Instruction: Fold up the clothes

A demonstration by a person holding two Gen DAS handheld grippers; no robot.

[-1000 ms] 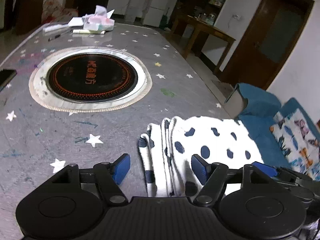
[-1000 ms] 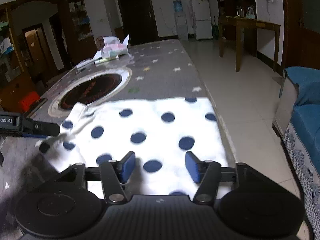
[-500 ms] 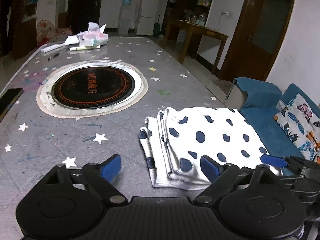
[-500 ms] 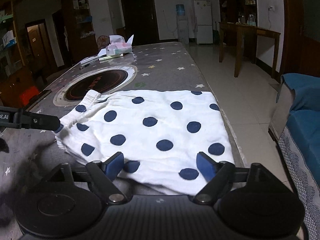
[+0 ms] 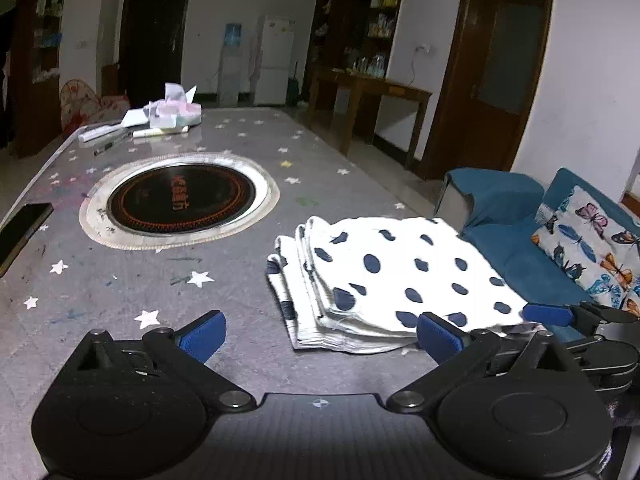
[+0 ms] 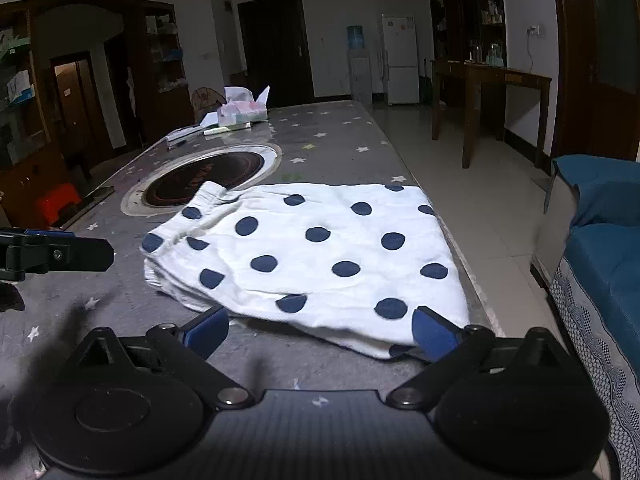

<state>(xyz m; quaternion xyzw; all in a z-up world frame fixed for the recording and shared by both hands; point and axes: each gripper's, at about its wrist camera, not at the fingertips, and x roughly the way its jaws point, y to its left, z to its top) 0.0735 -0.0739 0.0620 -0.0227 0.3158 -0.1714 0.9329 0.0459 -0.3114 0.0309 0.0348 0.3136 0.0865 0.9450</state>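
Left claw (image 5: 320,334) and right claw (image 6: 320,330) are both sitting released, jaws having just been opening wide, nothing gripped. Folded polka-dot garment (image 6: 312,248) is lying flat on the desk (image 5: 120,280) just ahead of both, near the desk's right edge. Right claw is facing its near hem squarely; left claw is sitting off toward its stacked folded edge (image 5: 298,280). Long axis is looking across the desk, stacked layers pointing toward the round cooktop (image 5: 180,200)

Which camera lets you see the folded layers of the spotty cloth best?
The left wrist view: the spotty cloth shows its stacked folded edges side-on there. The right wrist view mostly shows its flat dotted top, with the layers barely visible.
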